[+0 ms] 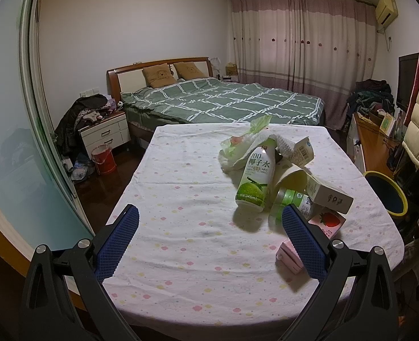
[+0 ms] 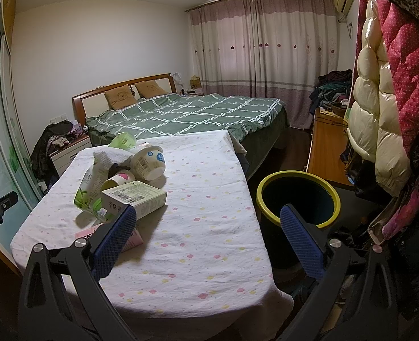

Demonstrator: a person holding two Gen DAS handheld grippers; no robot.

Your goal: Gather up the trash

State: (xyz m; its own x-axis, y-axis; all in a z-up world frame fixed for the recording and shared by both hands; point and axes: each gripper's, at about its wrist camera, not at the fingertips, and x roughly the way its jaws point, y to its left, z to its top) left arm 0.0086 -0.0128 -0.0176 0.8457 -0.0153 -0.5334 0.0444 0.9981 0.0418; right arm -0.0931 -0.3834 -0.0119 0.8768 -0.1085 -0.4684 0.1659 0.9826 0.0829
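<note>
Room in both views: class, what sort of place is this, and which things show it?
A lived-in bedroom, most likely in a home. A bed with a green checked quilt, a bedside cabinet and drawn curtains show it.

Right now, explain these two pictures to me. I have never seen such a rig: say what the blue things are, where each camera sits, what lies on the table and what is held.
There is no robot here. A person holds one two-finger gripper in each hand, and a fisheye camera on each looks forward along its blue padded fingers.

One picture comes from the left gripper, the other from the right gripper. Both are open and hold nothing.

The table wears a flowered cloth. On it lies a heap of trash: a green coconut water bottle, a white carton, a yoghurt cup, a pink strawberry box, crumpled paper towel and a green plastic bag.

Beside the table stands a bin with a yellow rim, probably where the trash goes. Behind is a bed.
</note>
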